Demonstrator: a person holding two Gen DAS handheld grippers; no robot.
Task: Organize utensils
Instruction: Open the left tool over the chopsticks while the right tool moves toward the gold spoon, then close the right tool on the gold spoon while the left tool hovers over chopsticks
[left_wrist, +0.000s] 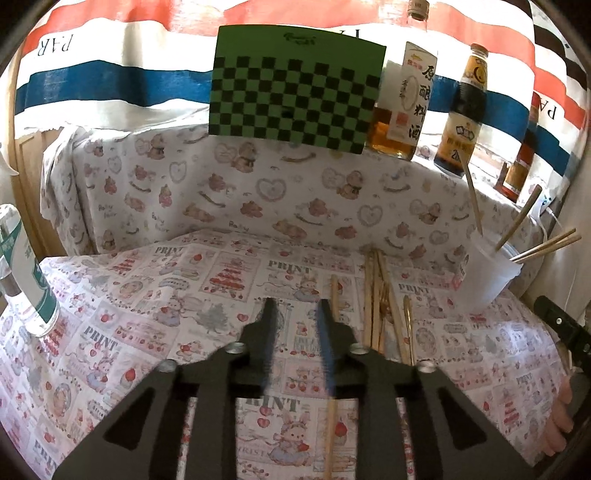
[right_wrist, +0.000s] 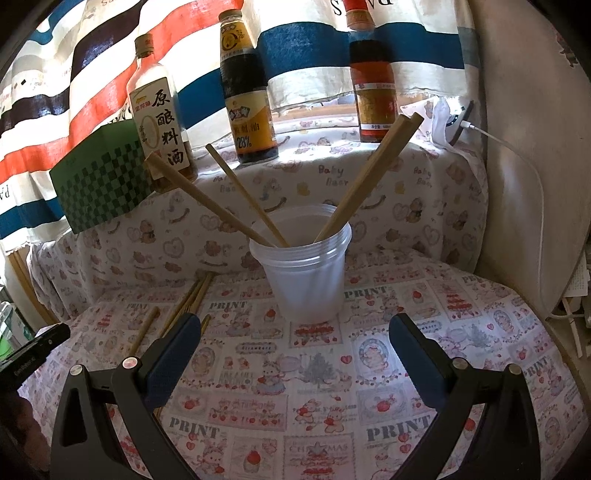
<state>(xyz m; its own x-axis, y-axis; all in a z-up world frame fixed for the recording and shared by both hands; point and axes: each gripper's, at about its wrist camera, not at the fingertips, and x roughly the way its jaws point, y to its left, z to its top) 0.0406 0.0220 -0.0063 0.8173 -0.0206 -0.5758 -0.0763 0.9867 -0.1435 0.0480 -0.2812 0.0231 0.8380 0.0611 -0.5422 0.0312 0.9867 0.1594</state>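
The left tongs (left_wrist: 293, 306) stand partly apart, empty, a loose bamboo chopstick (left_wrist: 334, 295) just beside their right pad; closing off-centre would flick it aside. The right tongs (right_wrist: 293, 332), wide apart, face the translucent plastic cup (right_wrist: 308, 280), which tips easily.

Right gripper (right_wrist: 295, 354): bare surface (right_wrist: 295, 387) between jaws, cup (right_wrist: 306, 280) with slanting chopsticks (right_wrist: 365, 177) blocks ahead. Loose chopsticks (right_wrist: 188, 299) lie front-left; bottles (right_wrist: 247, 92) line the ledge beyond.

Chopsticks (right_wrist: 236, 206) stand in cup (right_wrist: 306, 280) on table (right_wrist: 443, 332).
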